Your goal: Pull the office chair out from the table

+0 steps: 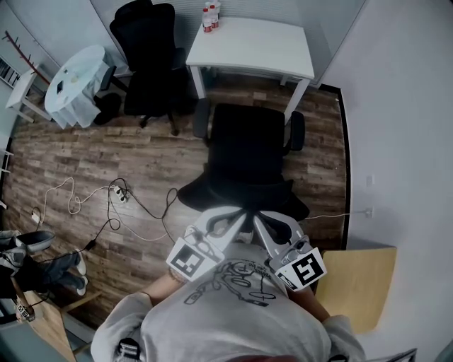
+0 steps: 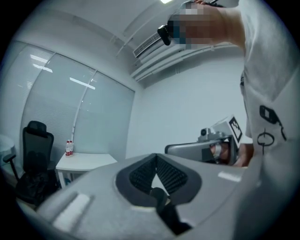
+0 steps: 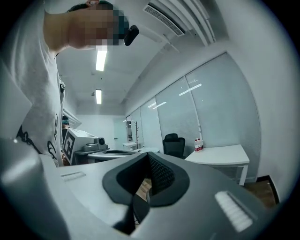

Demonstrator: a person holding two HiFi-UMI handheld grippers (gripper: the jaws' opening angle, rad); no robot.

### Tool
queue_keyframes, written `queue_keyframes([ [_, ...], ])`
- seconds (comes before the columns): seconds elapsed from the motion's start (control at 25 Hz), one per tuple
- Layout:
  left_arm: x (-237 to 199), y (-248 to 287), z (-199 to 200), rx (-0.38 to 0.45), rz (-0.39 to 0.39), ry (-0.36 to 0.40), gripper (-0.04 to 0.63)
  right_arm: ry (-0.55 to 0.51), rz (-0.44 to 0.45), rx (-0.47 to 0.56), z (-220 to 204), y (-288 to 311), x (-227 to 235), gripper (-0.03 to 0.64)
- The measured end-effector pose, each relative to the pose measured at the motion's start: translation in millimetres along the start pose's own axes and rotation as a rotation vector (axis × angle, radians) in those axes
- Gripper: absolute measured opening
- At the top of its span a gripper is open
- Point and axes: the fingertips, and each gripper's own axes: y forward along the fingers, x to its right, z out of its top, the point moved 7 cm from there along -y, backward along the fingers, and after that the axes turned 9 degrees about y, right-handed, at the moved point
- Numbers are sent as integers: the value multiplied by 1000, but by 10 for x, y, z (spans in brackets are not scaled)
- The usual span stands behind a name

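Grippers sit low centre of frame, against the person's shirt. I read the left gripper (image 1: 228, 222) as pressed together with nothing between its jaws, and the right gripper (image 1: 265, 225) the same. Office chair (image 1: 248, 152) stands mid-frame just above them, seat clear of the white table (image 1: 251, 46) at upper centre. Bottles (image 1: 210, 15) on the table's far corner. Second black chair (image 1: 145, 56) upper left. Cables (image 1: 120, 201) lie at left.

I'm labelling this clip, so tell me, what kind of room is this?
Probably a small office: a white table by the wall, a black office chair in front of it, a second office chair nearby, and what looks like a glass partition wall.
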Motion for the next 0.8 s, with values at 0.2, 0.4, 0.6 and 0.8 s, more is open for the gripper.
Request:
queue_keyframes([
  [0.2,-15,57,9,-5,2,-6,2,-2,-13,8,35,-18,70,6],
  [0.4,-10,32,8,-6,-1,-7,2,-9,-22,9,31,-19,28,8],
  [0.6,-77,35,56,2,-4,-7,2,-15,-27,5,96,45,28,8],
  [0.8,-63,61,19,-12,-4,-17,2,-17,-29,5,83,24,61,8],
])
